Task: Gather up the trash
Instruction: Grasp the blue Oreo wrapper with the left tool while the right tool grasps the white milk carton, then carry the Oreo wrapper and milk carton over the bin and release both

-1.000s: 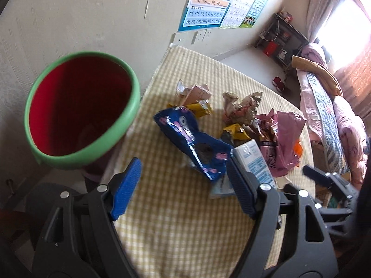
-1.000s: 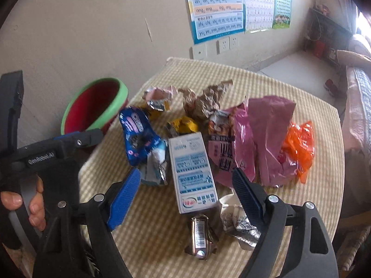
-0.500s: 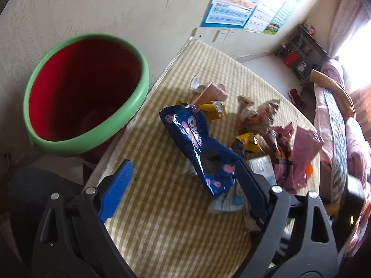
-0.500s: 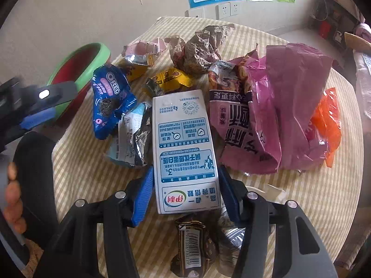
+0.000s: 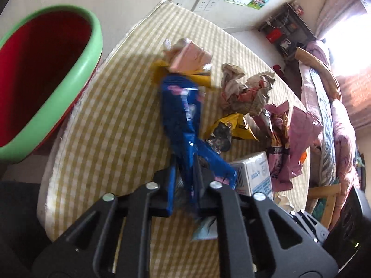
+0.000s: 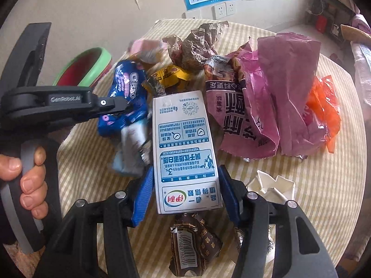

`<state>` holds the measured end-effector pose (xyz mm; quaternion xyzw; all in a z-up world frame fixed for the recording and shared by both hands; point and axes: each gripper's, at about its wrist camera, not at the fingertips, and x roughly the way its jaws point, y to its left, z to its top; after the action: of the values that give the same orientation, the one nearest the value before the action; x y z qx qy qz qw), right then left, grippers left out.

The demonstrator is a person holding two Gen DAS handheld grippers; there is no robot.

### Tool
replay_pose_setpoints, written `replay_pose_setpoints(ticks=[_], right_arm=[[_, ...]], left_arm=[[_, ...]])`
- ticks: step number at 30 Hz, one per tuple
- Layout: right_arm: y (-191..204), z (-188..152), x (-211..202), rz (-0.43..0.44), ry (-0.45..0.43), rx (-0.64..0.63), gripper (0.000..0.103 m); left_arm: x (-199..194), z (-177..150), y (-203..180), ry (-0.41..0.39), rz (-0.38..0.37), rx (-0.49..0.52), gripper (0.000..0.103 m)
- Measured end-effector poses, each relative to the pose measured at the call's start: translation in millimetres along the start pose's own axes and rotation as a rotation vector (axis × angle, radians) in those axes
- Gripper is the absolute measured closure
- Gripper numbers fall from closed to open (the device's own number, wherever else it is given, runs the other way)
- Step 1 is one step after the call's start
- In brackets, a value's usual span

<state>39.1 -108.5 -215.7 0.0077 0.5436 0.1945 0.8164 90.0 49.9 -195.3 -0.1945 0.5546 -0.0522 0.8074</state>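
Note:
My left gripper (image 5: 184, 162) is shut on the blue Oreo wrapper (image 5: 180, 118), pinched near its lower end; the wrapper also shows in the right wrist view (image 6: 126, 92), with the left gripper (image 6: 125, 108) on it. My right gripper (image 6: 185, 176) is shut on the white and blue milk carton (image 6: 184, 148), its blue pads against both long sides; the carton's corner shows in the left wrist view (image 5: 255, 173). A green-rimmed red bin (image 5: 46, 69) stands off the table's left edge and also shows in the right wrist view (image 6: 85, 69).
On the checked tablecloth (image 5: 111, 125) lie a pink carton (image 5: 187, 55), a yellow wrapper (image 5: 234, 125), crumpled brown paper (image 6: 199, 44), pink bags (image 6: 278, 92), an orange bag (image 6: 324, 111), a brown wrapper (image 6: 192, 243) and white paper (image 6: 271, 185). A bed (image 5: 324, 115) stands right.
My left gripper closed on the Oreo wrapper and the wrapper has shifted, blurred with motion. My right gripper moved forward and closed on the milk carton.

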Motion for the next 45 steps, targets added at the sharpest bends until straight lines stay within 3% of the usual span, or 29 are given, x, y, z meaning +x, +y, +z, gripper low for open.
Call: replay_pose_setpoints(ticks=[7,12,28,45], right_arm=[[-1,1,-10,0.013,-0.055,0.040,0.050],[-3,4,-35,0.056,-0.115,0.082,0.050],[-1,13,-87,0.145,-0.218,0.158,0.050],[19,23,-101,0.175,-0.246,0.137,0.050]], left_arm=[[-42,-11,-20,-0.110,0.067,0.161,0.096],[-70,-19,-27,-0.172,0.093,0.219,0.096],[-100,-28,-31,-0.228,0.124,0.253,0.096],[-108,-27,-20,-0.249,0.140,0.231,0.096]])
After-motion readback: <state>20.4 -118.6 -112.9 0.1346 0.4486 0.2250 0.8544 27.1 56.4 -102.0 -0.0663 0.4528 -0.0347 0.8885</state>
